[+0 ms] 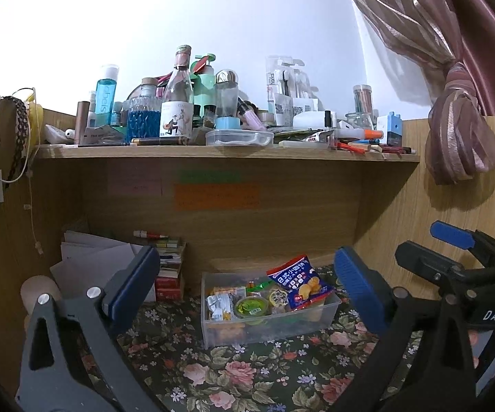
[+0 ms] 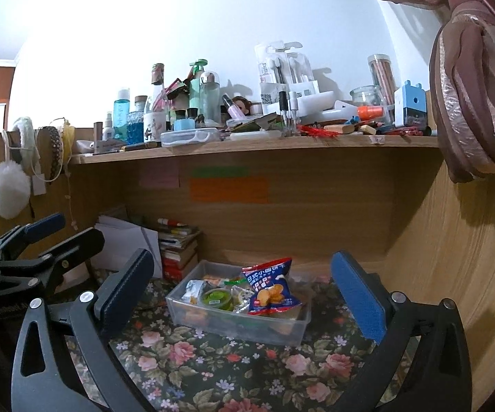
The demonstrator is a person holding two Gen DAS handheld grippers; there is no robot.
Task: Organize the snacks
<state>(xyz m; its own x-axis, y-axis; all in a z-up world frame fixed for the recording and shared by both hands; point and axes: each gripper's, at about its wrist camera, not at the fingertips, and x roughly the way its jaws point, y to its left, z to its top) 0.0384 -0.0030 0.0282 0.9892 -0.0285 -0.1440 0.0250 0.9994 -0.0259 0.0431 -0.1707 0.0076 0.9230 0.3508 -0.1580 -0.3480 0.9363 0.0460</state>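
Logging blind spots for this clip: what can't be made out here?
- Clear bin: lower snacks are hidden under the blue biscuit packet and green cup, both views.
- Sticky notes: writing blurred.
- Left gripper, right gripper: handles cut off by bottom edge.

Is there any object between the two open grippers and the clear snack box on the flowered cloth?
Nothing visible. Only bare flowered cloth lies between the left gripper, the right gripper and the clear snack box. Both are open and empty.
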